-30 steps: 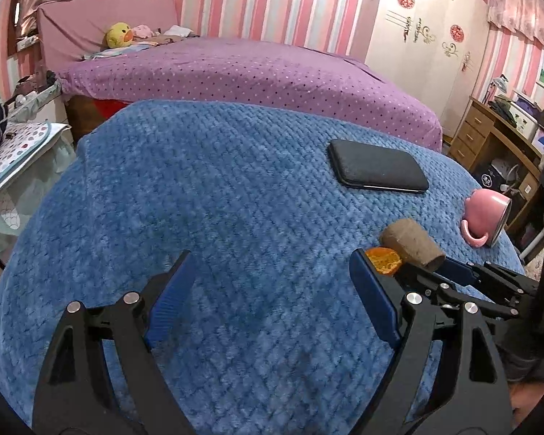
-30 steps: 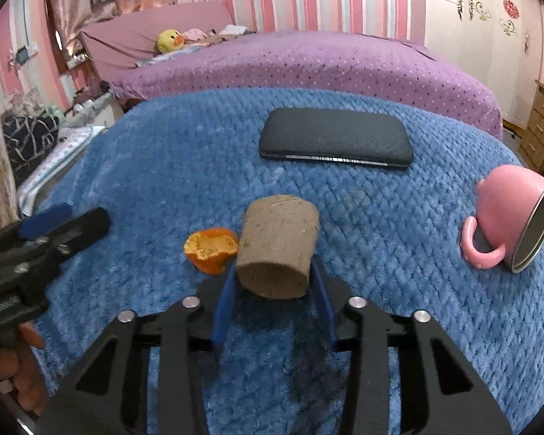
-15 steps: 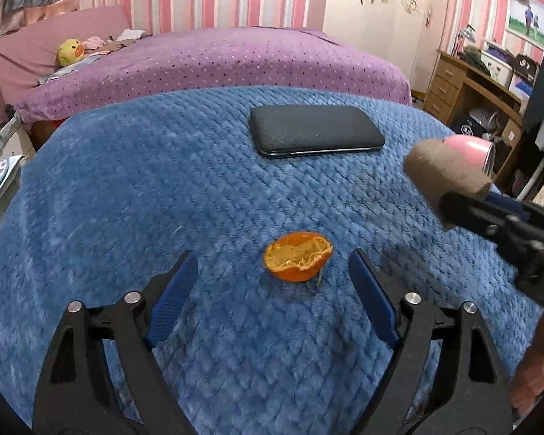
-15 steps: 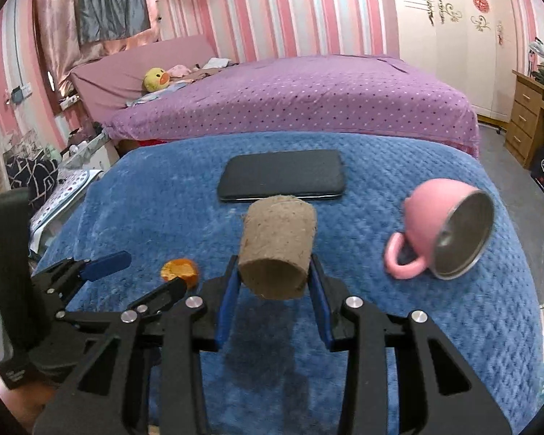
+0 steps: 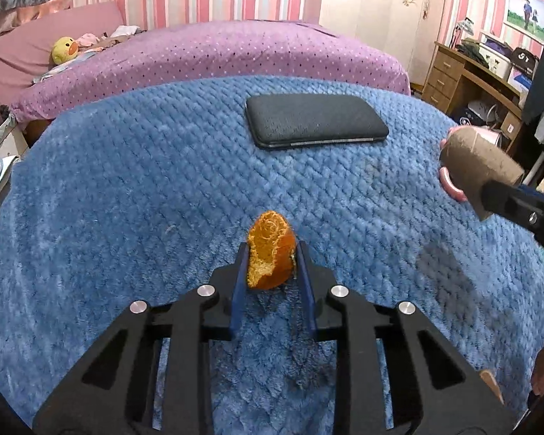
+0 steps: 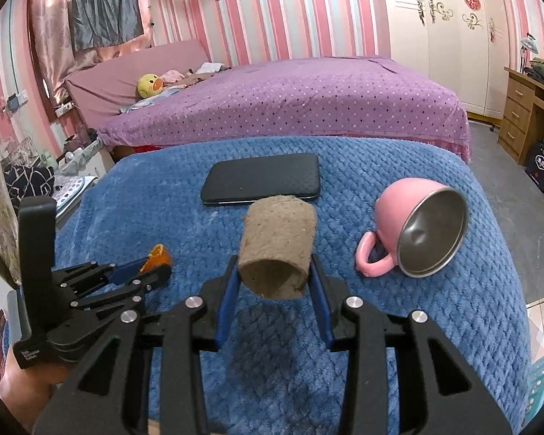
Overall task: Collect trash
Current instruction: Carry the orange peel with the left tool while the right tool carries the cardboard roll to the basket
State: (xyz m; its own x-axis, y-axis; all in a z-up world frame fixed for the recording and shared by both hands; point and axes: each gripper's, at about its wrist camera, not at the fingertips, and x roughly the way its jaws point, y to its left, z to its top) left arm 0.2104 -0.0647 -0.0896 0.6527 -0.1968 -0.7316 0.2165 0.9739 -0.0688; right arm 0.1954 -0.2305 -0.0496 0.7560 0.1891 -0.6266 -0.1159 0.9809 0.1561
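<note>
Left gripper (image 5: 271,253) had just been closing and its blue pads (image 5: 238,282) pinched the orange peel (image 5: 269,252) between them, peel squeezed upright, low over the blue blanket (image 5: 127,195). In the right wrist view the left gripper (image 6: 152,266) sat left of the cardboard tube, with the peel (image 6: 159,256) poking out at its tips. Right gripper (image 6: 273,279) was clamped on the cardboard tube (image 6: 276,246), jaws narrow-to-mid width, tube held clear above the blanket (image 6: 435,326) with its open end facing the camera. From the left wrist view the tube (image 5: 477,170) hung at the right side, partly covering the pink mug (image 5: 453,185). Black phone case (image 6: 261,177) lay flat on the blanket, just behind the tube. Pink mug (image 6: 413,228) lay on its side right of the tube, steel inside facing the camera. Purple bed (image 6: 290,98) stood behind the blanket, well past the tube, with a yellow duck plush (image 6: 148,85) at its head end.
</note>
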